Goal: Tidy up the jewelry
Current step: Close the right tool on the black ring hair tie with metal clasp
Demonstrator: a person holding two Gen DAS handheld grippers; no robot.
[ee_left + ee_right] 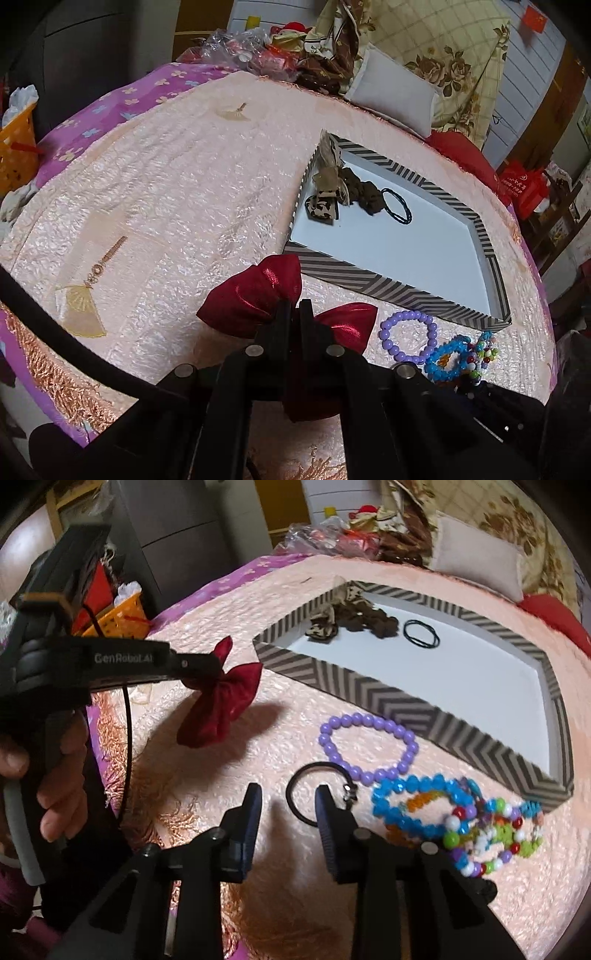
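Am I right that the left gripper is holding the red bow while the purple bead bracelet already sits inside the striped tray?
Not quite. The left gripper does hold the red bow, but the purple bead bracelet lies on the bedspread outside the striped tray, as the right wrist view shows.

The room light is warm and fairly dim, and everything I see carries a pinkish cast. My fisheye lenses bend straight lines hard, and the corners fall off into black vignette. The red bow (pixel 258 291) catches a bright sheen, and in my right view it throws a soft shadow onto the bedspread (pixel 258 716). The tray floor (pixel 399 236) reads pale blue-white. Far background clutter is soft and smeared, with blocky compression noise.
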